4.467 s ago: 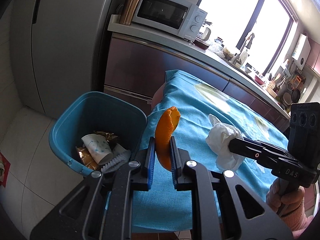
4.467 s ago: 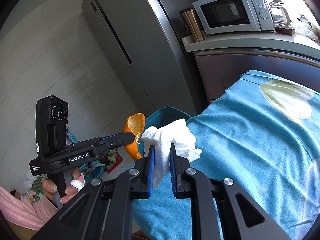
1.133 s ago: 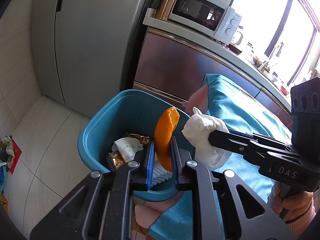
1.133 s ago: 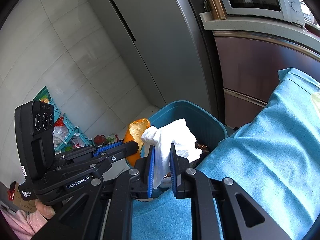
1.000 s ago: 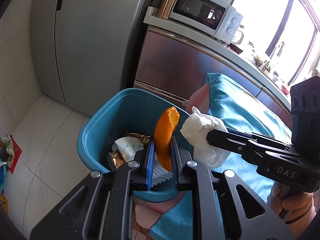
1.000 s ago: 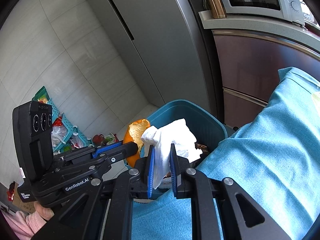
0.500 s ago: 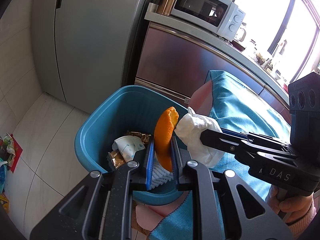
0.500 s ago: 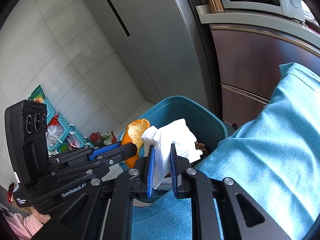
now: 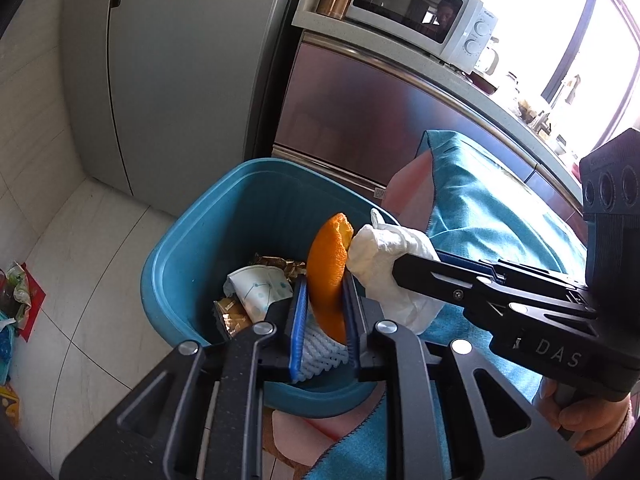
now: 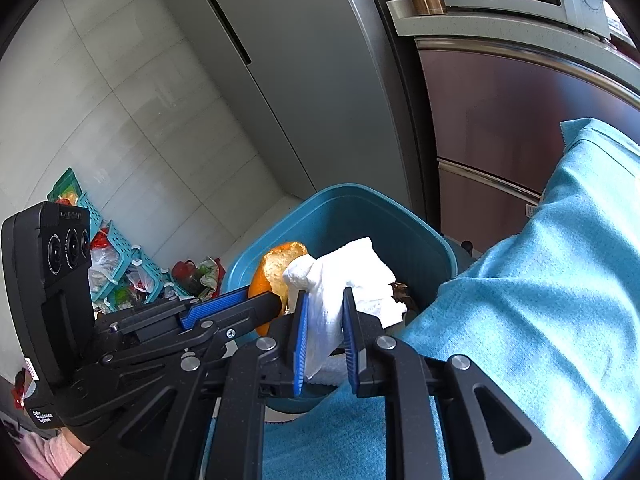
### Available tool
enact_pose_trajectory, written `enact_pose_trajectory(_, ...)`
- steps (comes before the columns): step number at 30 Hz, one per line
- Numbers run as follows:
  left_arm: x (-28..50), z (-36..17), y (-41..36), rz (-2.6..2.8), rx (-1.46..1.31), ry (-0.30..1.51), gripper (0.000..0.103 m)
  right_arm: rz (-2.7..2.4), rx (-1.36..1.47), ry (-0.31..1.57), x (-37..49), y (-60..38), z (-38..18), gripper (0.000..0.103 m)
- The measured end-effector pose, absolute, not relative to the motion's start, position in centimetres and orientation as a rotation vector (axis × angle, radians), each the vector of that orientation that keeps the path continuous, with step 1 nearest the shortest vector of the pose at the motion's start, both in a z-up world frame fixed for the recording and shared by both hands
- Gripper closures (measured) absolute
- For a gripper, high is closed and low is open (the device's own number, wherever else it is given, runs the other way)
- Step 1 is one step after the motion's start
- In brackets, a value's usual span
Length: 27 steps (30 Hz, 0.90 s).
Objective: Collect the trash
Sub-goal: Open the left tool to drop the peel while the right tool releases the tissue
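A curved orange peel point(image 9: 326, 272) stands upright in my left gripper point(image 9: 323, 280), which is shut on it above the blue trash bin point(image 9: 192, 240). My right gripper point(image 10: 325, 296) holds a crumpled white tissue point(image 10: 348, 276) between its blue pads; its jaws are opening, and the tissue still hangs between them. In the left wrist view the tissue point(image 9: 384, 248) touches the top of the peel. Both loads hang over the bin's point(image 10: 360, 216) near right rim. The right wrist view shows the peel point(image 10: 276, 270) just left of the tissue.
The bin holds a paper cup point(image 9: 258, 288), gold wrappers point(image 9: 276, 262) and white foam netting point(image 9: 320, 354). A table with a blue cloth point(image 10: 540, 280) borders it on the right. Behind stand a grey fridge point(image 9: 180, 60) and a cabinet with a microwave point(image 9: 420, 20). Baskets and bags point(image 10: 120, 272) litter the floor.
Both grippers carried the peel and the tissue from over the table to above the bin. Over the last second the tissue has closed in on the peel until they touch.
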<state>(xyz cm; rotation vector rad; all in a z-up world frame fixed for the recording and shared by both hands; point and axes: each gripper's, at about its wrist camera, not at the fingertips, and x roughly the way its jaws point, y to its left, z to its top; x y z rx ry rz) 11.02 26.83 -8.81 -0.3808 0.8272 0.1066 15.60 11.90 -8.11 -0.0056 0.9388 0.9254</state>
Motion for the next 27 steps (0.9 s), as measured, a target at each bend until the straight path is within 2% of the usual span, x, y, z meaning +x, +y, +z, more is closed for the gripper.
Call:
enact_pose_trajectory(14,12.0,-10.1,26.7,0.079,-0.403,0.859,0.083,0.898,0.036,0.960,16.2,11.5,-8.7,0.083)
enact_pose_trajectory(27,10.9,-9.3,26.7,0.098,-0.389,0.823,0.066,0.905,0.057,0.956,16.2,10.8,-8.8,0.076)
